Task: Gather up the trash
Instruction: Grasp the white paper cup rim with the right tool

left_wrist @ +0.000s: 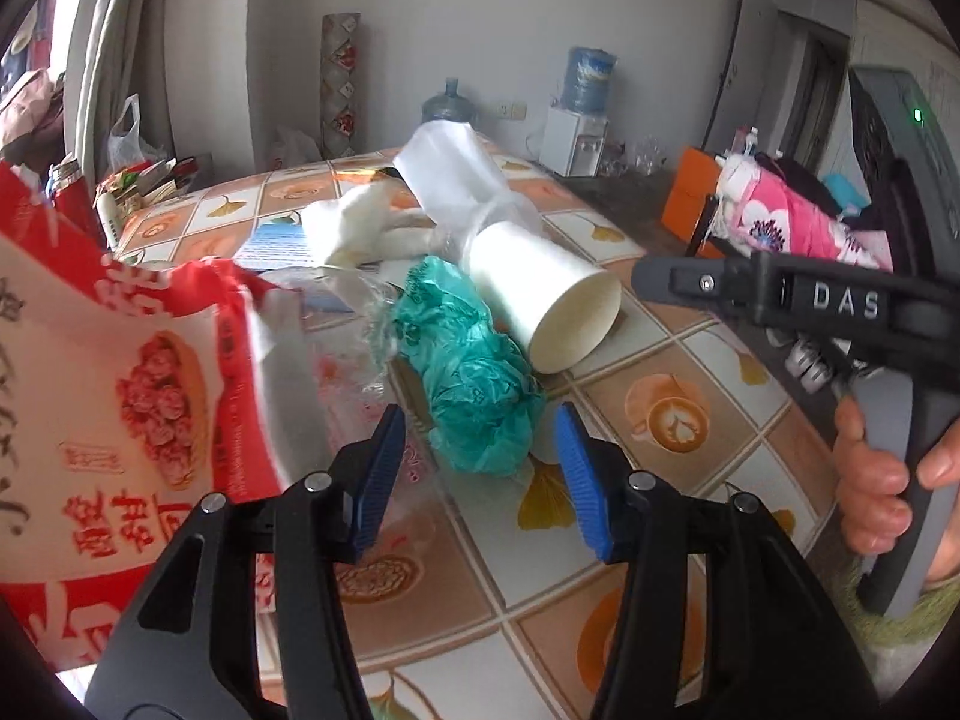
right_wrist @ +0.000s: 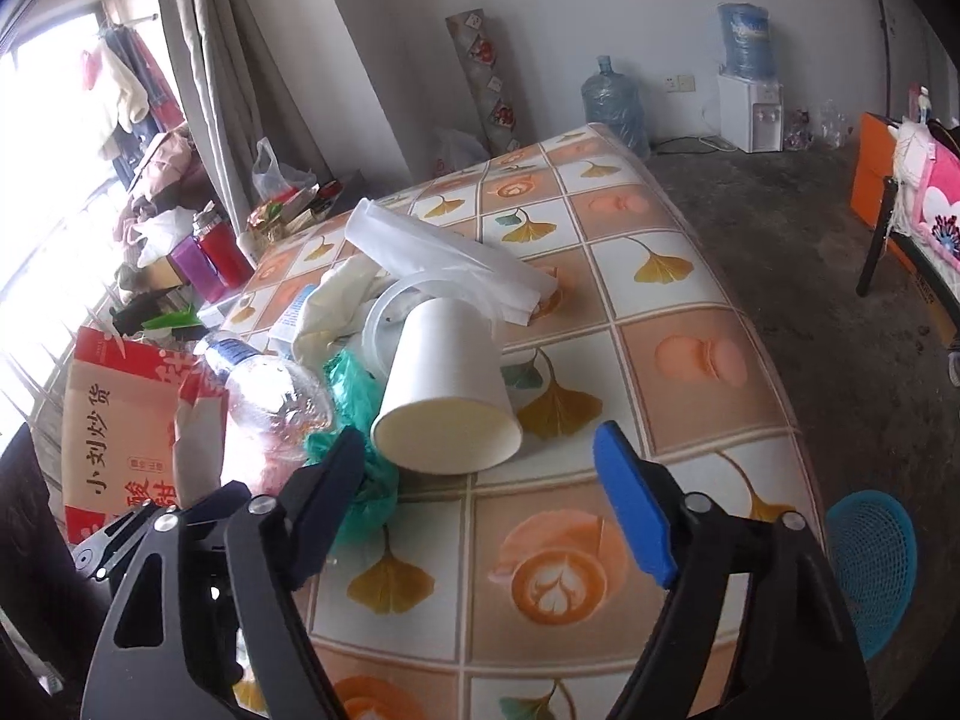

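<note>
A pile of trash lies on the patterned table (left_wrist: 690, 360) (right_wrist: 660, 312). A white paper cup (left_wrist: 540, 294) (right_wrist: 447, 384) lies on its side, mouth toward me. A crumpled teal plastic bag (left_wrist: 474, 372) (right_wrist: 360, 480) lies beside it. A clear plastic bottle (right_wrist: 270, 396), white tissue (left_wrist: 354, 228) (right_wrist: 336, 300) and a white plastic bag (left_wrist: 456, 162) (right_wrist: 438, 252) lie behind. My left gripper (left_wrist: 480, 468) is open, just short of the teal bag. My right gripper (right_wrist: 480, 504) is open, just in front of the cup; it also shows in the left wrist view (left_wrist: 780, 294).
A red and white cardboard box (left_wrist: 108, 396) (right_wrist: 126, 420) stands at the table's left. A teal mesh basket (right_wrist: 876, 564) sits on the floor at the right. Bottles and clutter (right_wrist: 210, 252) lie at the far left; a water dispenser (right_wrist: 750, 102) stands by the wall.
</note>
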`<state>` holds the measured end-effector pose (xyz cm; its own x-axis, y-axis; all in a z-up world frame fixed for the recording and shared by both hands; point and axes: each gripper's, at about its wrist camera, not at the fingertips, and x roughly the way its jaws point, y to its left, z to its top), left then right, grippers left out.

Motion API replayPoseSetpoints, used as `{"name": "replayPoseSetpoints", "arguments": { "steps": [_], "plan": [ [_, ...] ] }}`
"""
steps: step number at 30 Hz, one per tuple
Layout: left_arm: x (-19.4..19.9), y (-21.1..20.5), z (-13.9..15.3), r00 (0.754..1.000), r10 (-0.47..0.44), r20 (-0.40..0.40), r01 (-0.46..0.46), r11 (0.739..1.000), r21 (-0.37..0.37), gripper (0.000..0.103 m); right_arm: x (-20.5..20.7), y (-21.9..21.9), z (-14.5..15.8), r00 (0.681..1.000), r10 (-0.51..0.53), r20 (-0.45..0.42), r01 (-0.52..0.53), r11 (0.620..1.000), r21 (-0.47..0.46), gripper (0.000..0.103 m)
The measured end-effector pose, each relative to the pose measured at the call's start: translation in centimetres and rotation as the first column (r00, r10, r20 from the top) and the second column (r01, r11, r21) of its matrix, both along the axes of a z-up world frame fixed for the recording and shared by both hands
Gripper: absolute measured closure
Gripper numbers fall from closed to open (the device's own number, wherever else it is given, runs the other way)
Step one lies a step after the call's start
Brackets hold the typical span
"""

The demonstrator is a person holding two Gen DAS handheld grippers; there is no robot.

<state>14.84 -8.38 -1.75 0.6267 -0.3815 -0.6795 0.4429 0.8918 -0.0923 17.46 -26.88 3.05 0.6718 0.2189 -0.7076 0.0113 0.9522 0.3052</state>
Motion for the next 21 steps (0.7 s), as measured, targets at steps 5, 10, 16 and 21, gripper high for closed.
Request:
{"name": "replayPoseSetpoints", "arguments": {
  "steps": [5,10,16,21],
  "plan": [
    [1.6,-0.6,-0.8,1.0,0.02,-0.005,-0.02,0.999,0.049,0.054,0.9,-0.5,-0.9,0.998,0.057,-0.009,-0.057,0.997,-0.047,0.046],
    [2.8,-0.8,-1.5,0.999,0.015,-0.033,-0.013,0.998,0.058,0.054,2.3,0.6,-2.2,0.987,0.159,-0.024,-0.161,0.978,-0.135,0.056],
    [3.8,-1.4,-2.4,0.998,0.023,-0.064,-0.018,0.997,0.073,0.054,4.3,1.3,-4.0,0.981,0.188,-0.052,-0.194,0.97,-0.147,0.071],
    [3.8,-1.7,-2.4,0.997,0.02,-0.068,-0.015,0.997,0.07,0.068,4.6,0.6,-4.5,0.986,0.155,-0.058,-0.161,0.979,-0.123,0.095]
  ]
}}
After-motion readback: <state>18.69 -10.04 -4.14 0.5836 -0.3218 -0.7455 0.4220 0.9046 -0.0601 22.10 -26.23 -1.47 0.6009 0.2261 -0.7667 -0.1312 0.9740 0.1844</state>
